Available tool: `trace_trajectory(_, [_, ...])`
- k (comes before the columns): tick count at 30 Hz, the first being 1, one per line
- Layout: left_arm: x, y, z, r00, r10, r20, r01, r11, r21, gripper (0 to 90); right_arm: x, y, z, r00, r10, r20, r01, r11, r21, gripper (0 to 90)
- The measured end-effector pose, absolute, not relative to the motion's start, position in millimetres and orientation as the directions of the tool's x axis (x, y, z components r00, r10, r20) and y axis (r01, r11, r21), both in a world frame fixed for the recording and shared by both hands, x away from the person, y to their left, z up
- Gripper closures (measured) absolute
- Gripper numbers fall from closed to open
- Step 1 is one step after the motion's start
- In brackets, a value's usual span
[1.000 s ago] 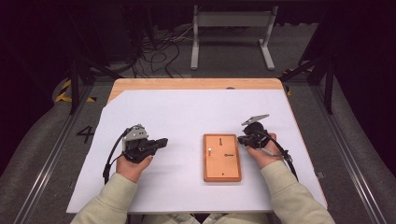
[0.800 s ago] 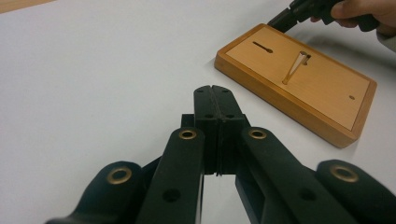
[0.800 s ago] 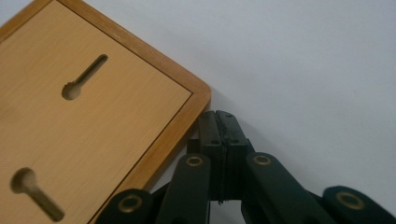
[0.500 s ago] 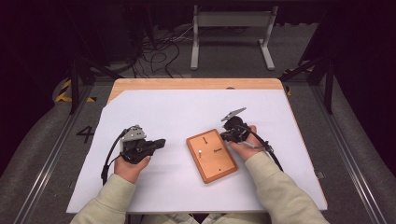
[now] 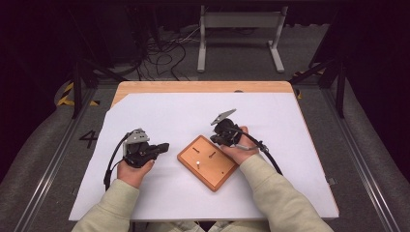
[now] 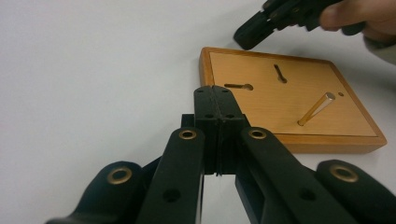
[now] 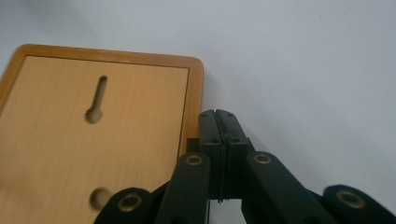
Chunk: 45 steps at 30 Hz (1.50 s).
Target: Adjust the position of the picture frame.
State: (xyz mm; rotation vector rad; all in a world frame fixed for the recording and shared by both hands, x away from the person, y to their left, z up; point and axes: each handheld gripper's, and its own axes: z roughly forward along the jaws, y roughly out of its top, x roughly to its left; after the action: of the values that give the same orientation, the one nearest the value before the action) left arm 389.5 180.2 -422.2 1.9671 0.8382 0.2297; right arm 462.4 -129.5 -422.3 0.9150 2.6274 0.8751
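A flat wooden board with keyhole slots and one upright metal pin lies turned at an angle on the white sheet. My right gripper is shut, its tip against the board's far right edge. To the board's left, my left gripper rests shut and empty, pointing at the board. From the left gripper view the pin leans up from the board, and the right gripper's tip sits at the board's far corner.
The white sheet covers a wooden table. A metal stand and cables lie on the floor beyond the far edge. A cable trails from the right gripper over the forearm.
The right gripper has moved left and pushed the board's far end round, so the board has turned from straight to a clear diagonal. The left gripper has stayed still.
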Motion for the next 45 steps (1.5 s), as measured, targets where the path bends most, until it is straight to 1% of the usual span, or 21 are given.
trace_trajectory(4, [390, 180, -422, 0.746, 0.643, -0.175, 0.464, -0.312, 0.829, 89.7, 439, -139, -406, -0.799, 0.601, 0.006, 0.463, 0.61, 0.643, 90.0])
trace_trajectory(7, [390, 180, -421, 0.749, 0.642, -0.166, 0.455, -0.316, 0.832, 89.7, 428, -143, -400, -0.808, 0.588, 0.022, 0.458, 0.605, 0.651, 90.0])
trace_trajectory(10, [391, 179, -420, 0.741, 0.65, -0.166, 0.459, -0.311, 0.832, 89.8, 405, -145, -395, -0.839, 0.543, 0.046, 0.434, 0.614, 0.659, 90.0])
trace_trajectory(18, [393, 181, -420, 0.737, 0.655, -0.168, 0.462, -0.307, 0.832, 89.7, 370, -136, -400, -0.884, 0.457, 0.095, 0.407, 0.657, 0.635, 90.0])
trace_trajectory(26, [395, 181, -421, 0.743, 0.649, -0.162, 0.459, -0.319, 0.829, 89.7, 343, -119, -412, -0.923, 0.371, 0.101, 0.354, 0.716, 0.602, 90.0])
trace_trajectory(31, [396, 181, -422, 0.745, 0.647, -0.166, 0.464, -0.323, 0.825, 89.7, 335, -114, -419, -0.928, 0.356, 0.107, 0.349, 0.736, 0.58, 90.0])
trace_trajectory(34, [396, 180, -422, 0.741, 0.649, -0.172, 0.47, -0.319, 0.823, 89.7, 330, -108, -426, -0.935, 0.35, 0.062, 0.326, 0.776, 0.54, 90.0])
trace_trajectory(41, [397, 179, -423, 0.743, 0.647, -0.171, 0.472, -0.325, 0.819, 89.7, 327, -106, -430, -0.942, 0.335, 0.033, 0.304, 0.807, 0.505, 90.0])
trace_trajectory(45, [397, 179, -424, 0.743, 0.646, -0.176, 0.474, -0.322, 0.819, 89.7, 335, -119, -430, -0.925, 0.381, 0.015, 0.338, 0.801, 0.494, 90.0])
